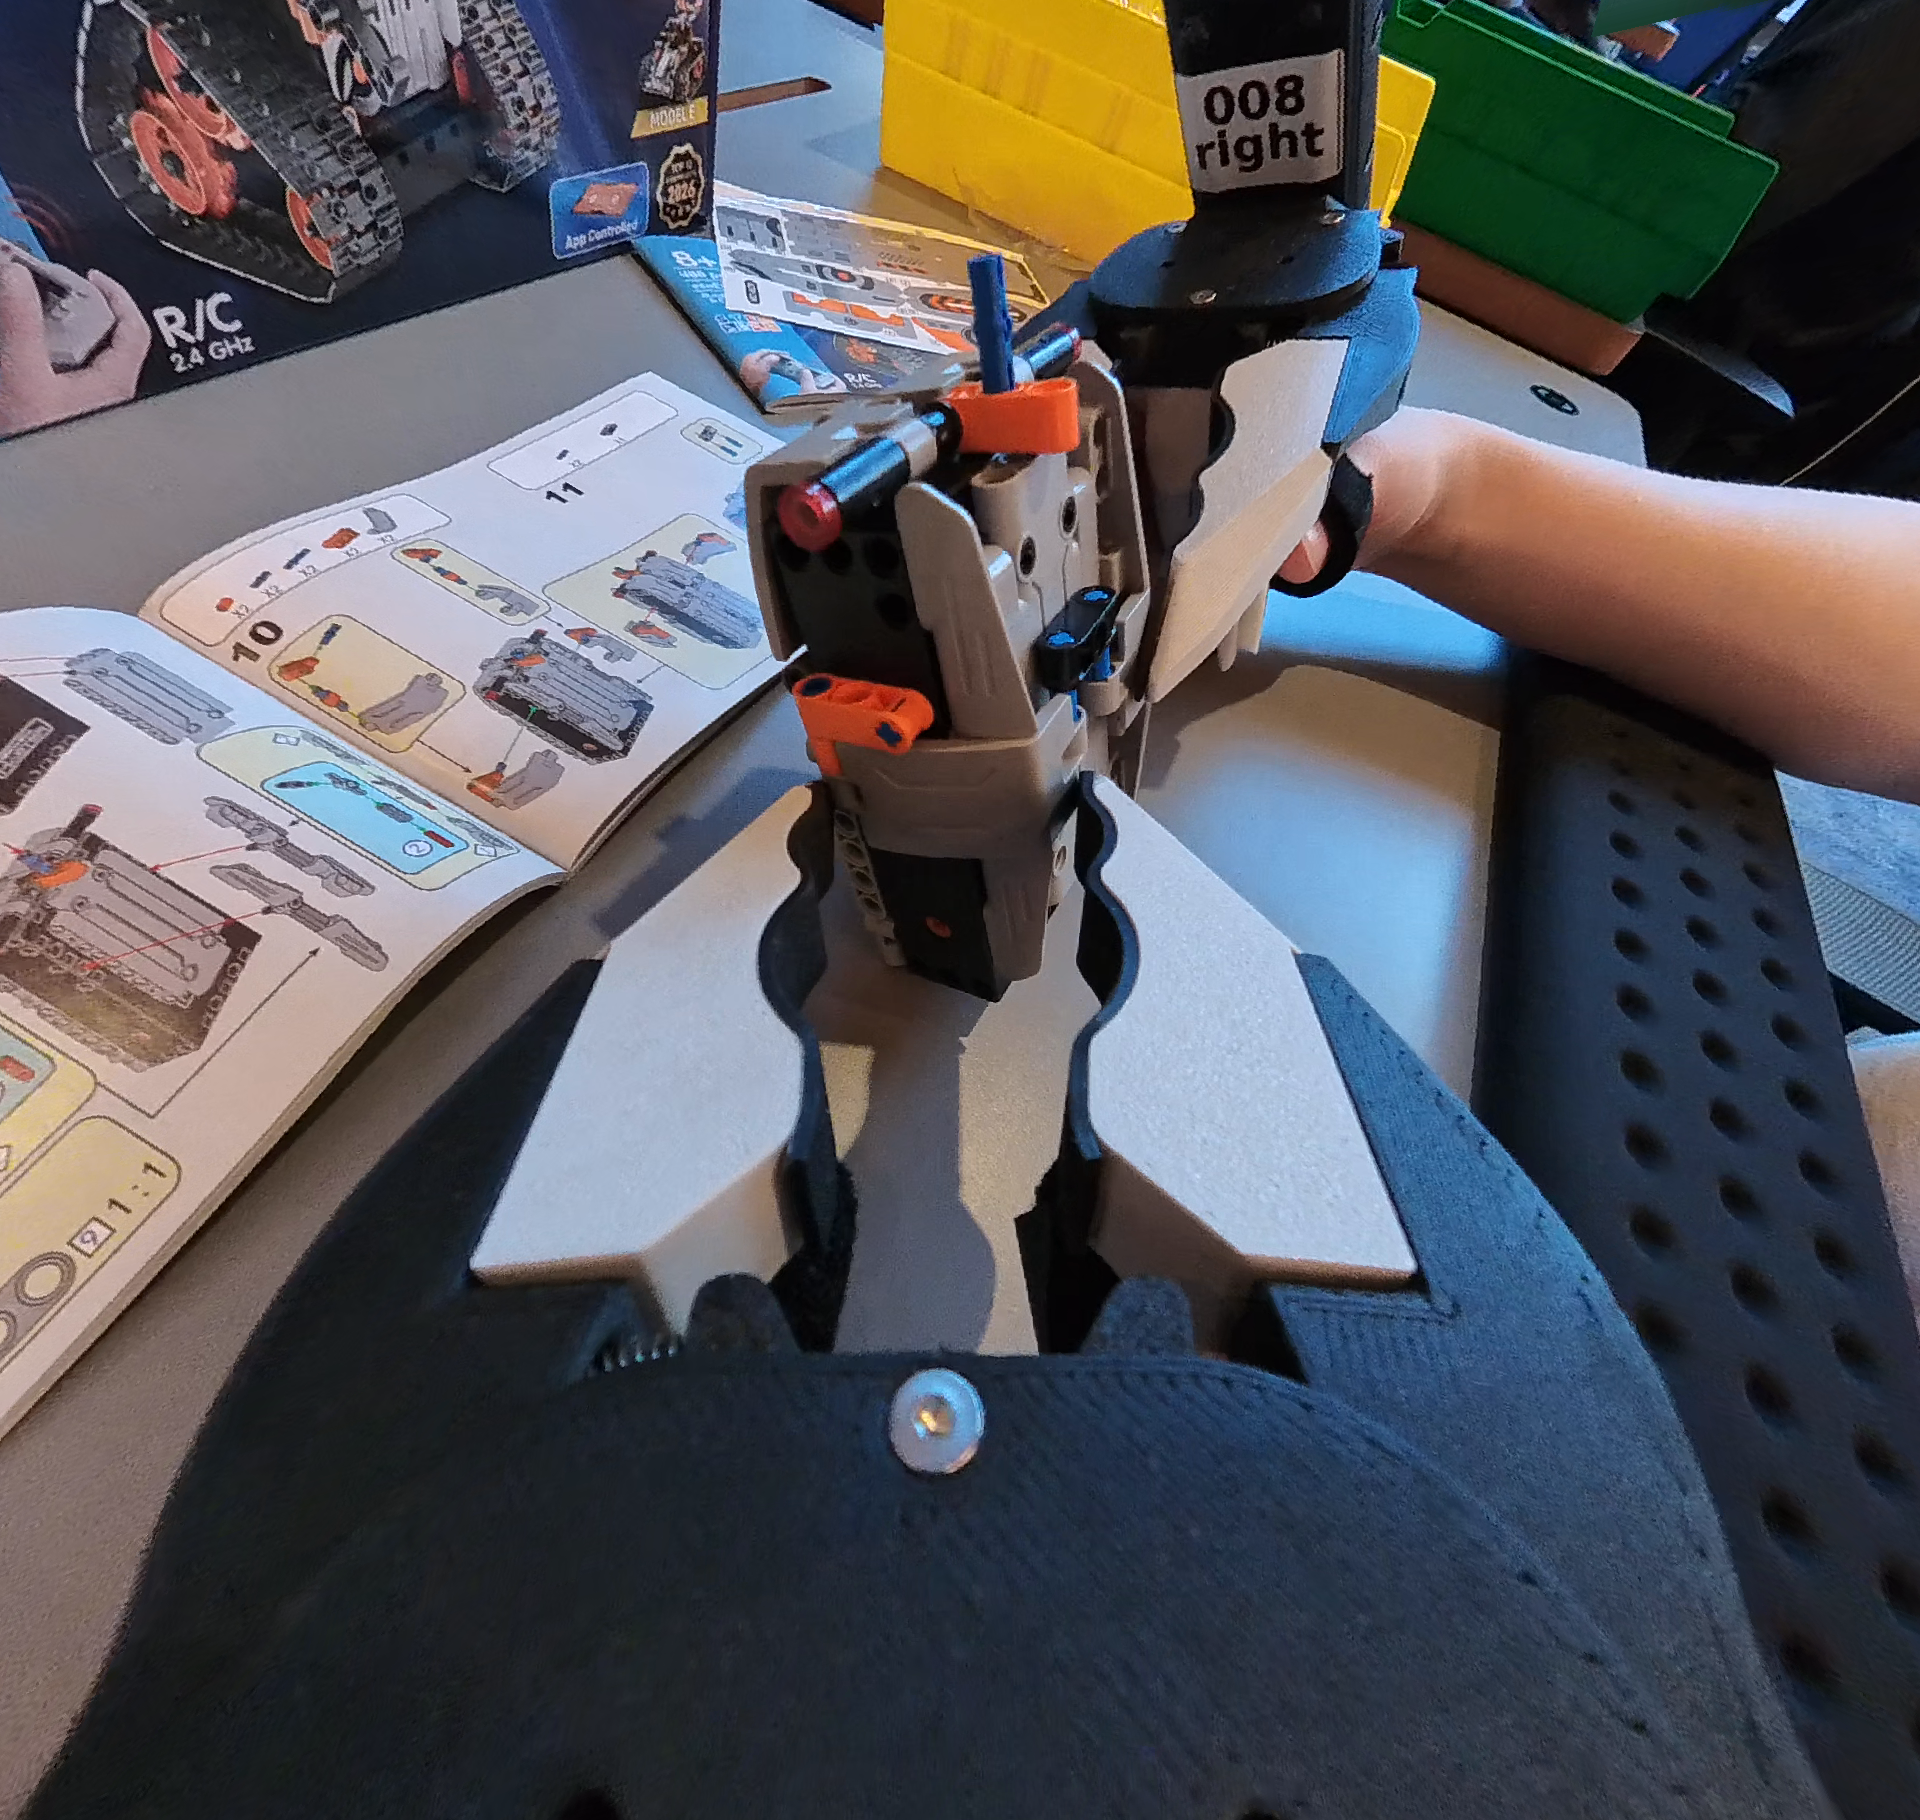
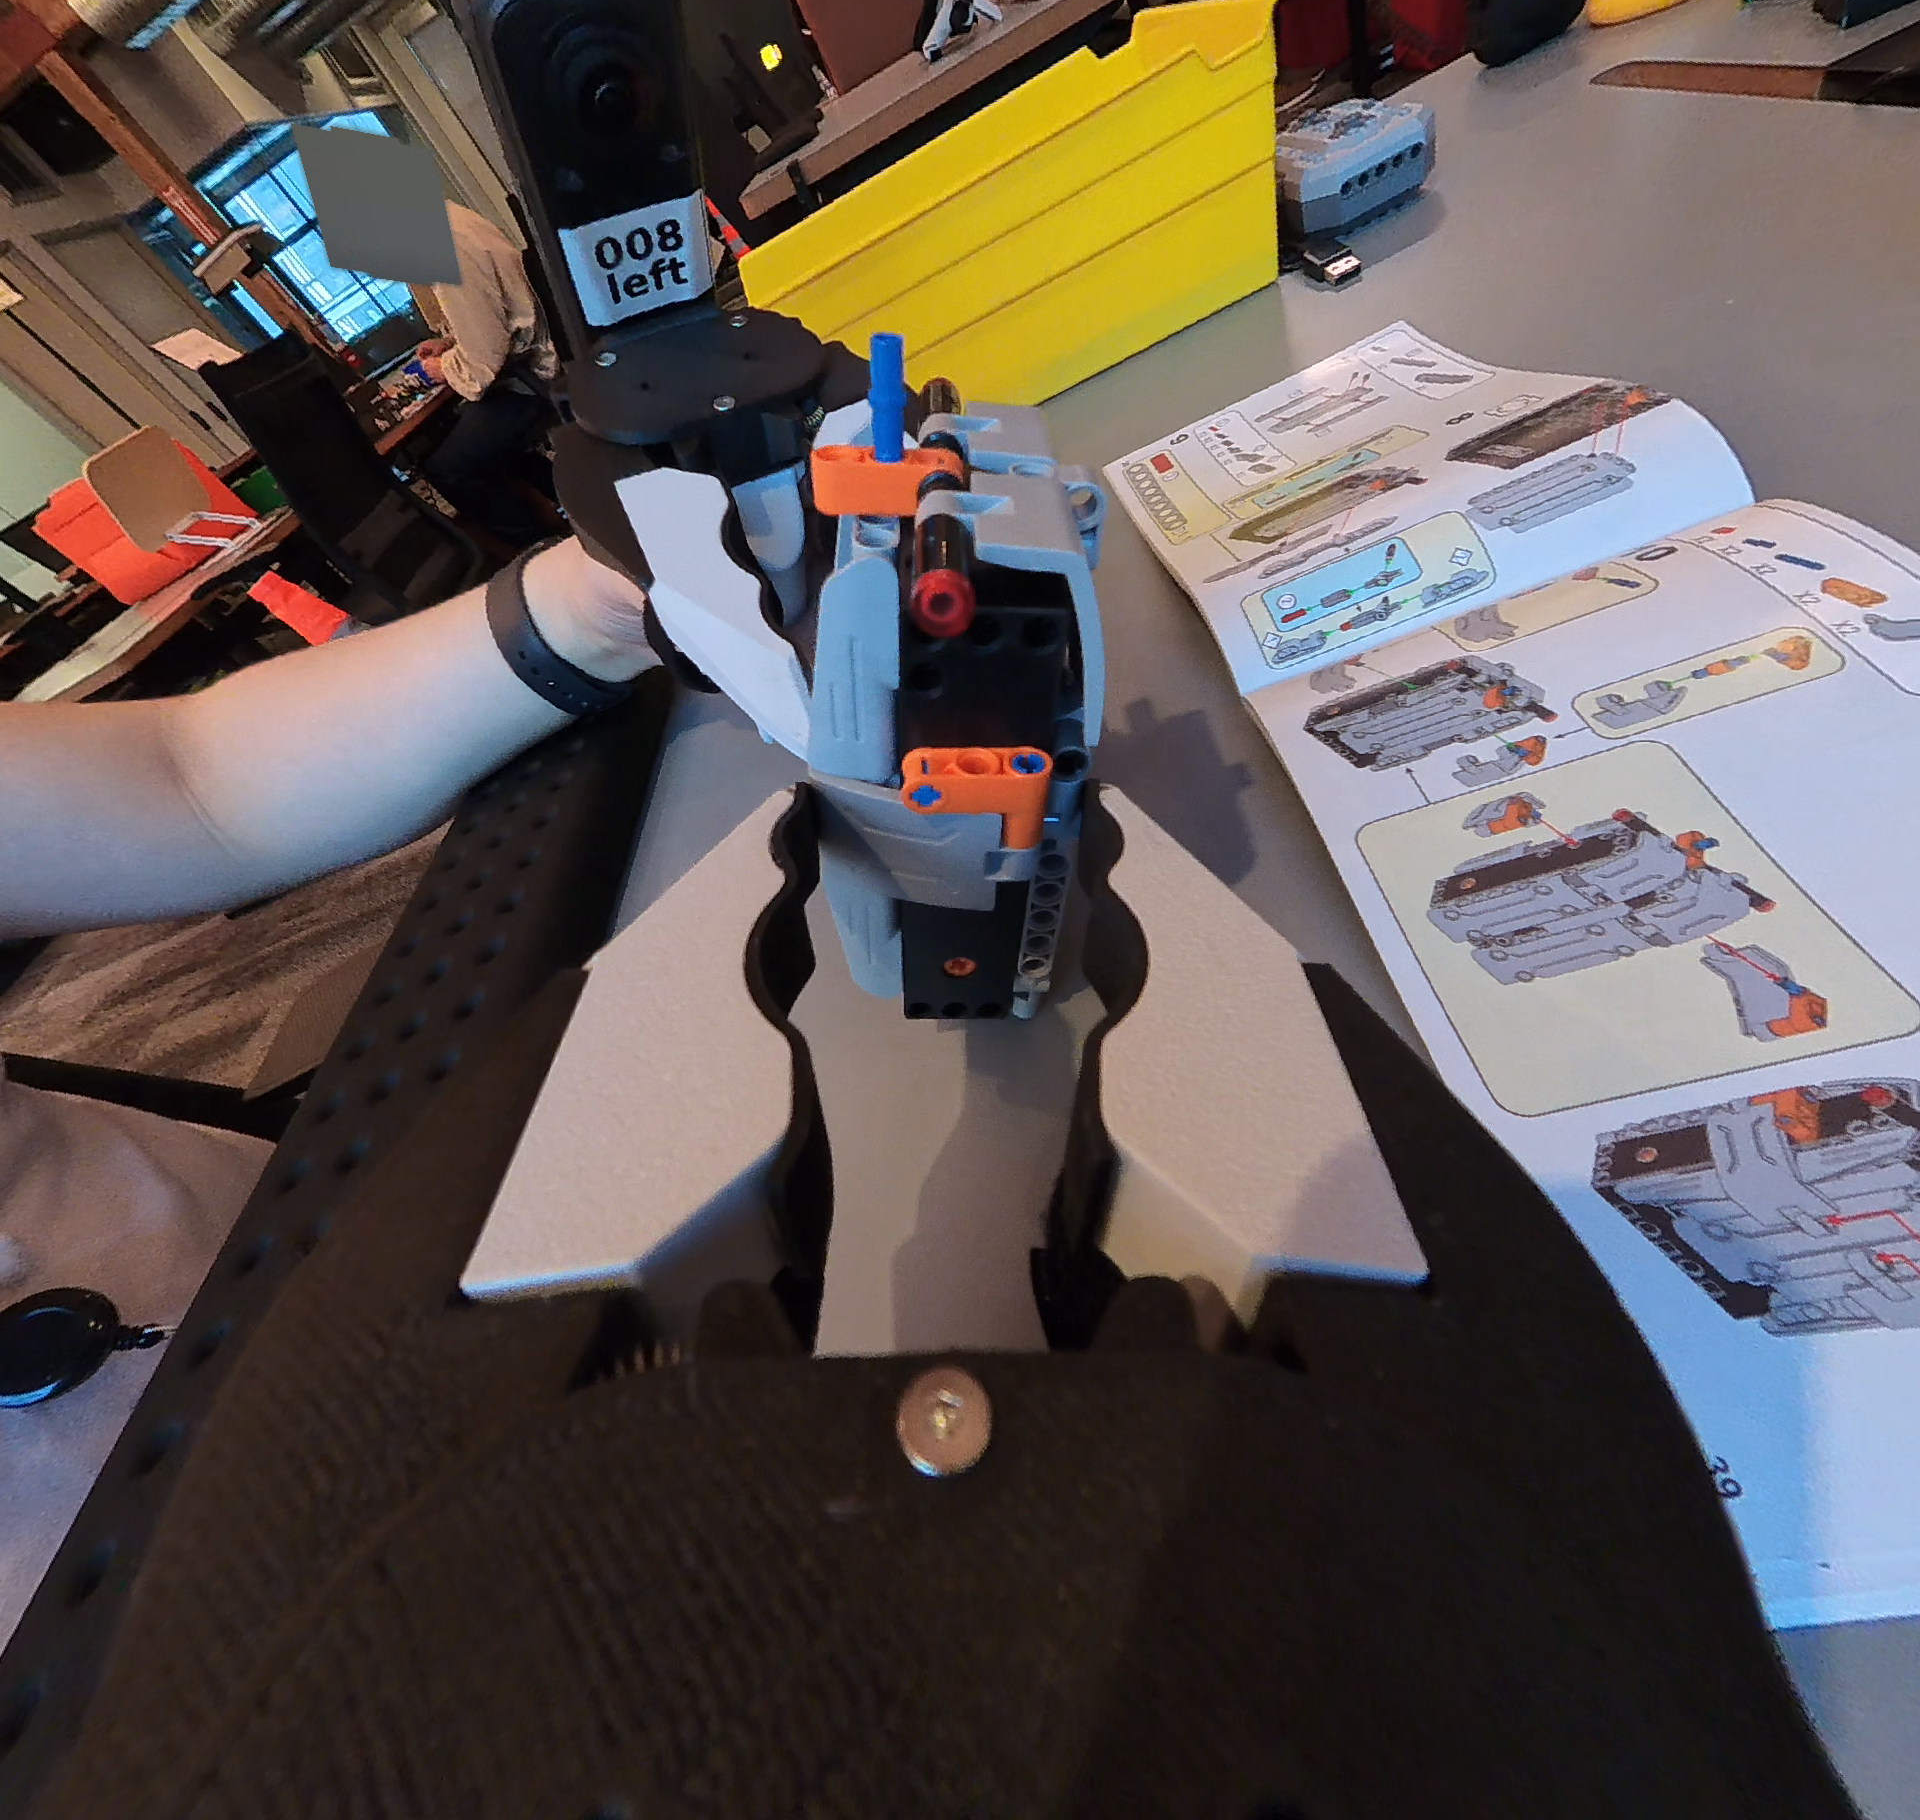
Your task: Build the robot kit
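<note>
Your left gripper (image 1: 951, 897) fills the near foreground of the left wrist view, its fingers (image 1: 665, 1074) pinching the lower end of the brick model (image 1: 935, 690) — the black base sits between the tips, so the contact faces are hidden. The model stands upright above the grey table (image 1: 1340, 814), held off it as far as you can tell. Left of it, the open manual (image 1: 343, 731) lies flat, its near pages cut off by the frame edge; behind that the kit box (image 1: 343, 108) is also cropped. The yellow bin (image 1: 1029, 97) is partly blocked by the other tool's black post.

From the right wrist view, your right gripper (image 2: 951, 897) likewise clamps the model's bottom. Whether both tools grip the same end or opposite ends is hard to sort out. Your left hand (image 2: 592, 607) wraps its handle with the forearm level — the right hand (image 1: 1382, 503) does the same, fingers mostly hidden.
</note>
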Tool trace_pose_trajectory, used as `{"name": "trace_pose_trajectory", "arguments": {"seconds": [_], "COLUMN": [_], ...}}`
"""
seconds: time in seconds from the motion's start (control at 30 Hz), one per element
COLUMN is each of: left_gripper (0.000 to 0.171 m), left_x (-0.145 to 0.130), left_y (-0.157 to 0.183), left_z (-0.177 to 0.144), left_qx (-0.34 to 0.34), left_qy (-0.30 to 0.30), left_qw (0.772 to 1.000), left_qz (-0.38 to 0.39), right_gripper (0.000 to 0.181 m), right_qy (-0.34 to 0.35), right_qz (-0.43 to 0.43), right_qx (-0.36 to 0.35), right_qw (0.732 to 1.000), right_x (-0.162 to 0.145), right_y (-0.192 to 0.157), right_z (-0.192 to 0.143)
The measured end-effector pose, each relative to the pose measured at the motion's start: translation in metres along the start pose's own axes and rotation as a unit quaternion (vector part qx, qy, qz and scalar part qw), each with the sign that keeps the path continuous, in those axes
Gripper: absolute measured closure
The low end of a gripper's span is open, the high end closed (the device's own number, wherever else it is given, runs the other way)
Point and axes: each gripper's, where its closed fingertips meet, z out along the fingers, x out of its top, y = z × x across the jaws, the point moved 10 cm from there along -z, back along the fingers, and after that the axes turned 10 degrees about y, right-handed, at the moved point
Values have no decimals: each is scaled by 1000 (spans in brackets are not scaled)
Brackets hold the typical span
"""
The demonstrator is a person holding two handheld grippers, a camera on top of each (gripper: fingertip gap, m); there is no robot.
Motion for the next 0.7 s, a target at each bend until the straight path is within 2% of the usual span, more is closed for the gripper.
{"name": "trace_pose_trajectory", "arguments": {"seconds": [0.13,0.23,0.3,0.37,0.47,0.57,0.6,0.7], "left_gripper": [126,124,122,122,126,123,123,128], "left_x": [2,9,15,23,33,32,30,25], "left_y": [1,4,9,20,53,79,83,82], "left_z": [-3,-16,-30,-41,-40,-19,-11,7], "left_qx": [2,17,55,106,143,157,156,146], "left_qy": [-1,21,29,33,16,-51,-77,-124], "left_qw": [1000,1000,997,985,946,883,867,844], "left_qz": [-2,12,54,131,290,440,467,500], "right_gripper": [131,132,131,132,132,132,132,132], "right_qy": [0,0,1,2,3,3,2,3], "right_qz": [0,-1,2,6,10,12,11,12], "right_qx": [2,1,2,1,1,0,0,0], "right_qw": [1000,1000,1000,1000,1000,1000,1000,1000], "right_x": [0,0,0,0,0,0,0,0], "right_y": [0,0,0,1,2,2,2,2], "right_z": [1,1,1,1,1,1,1,1]}}
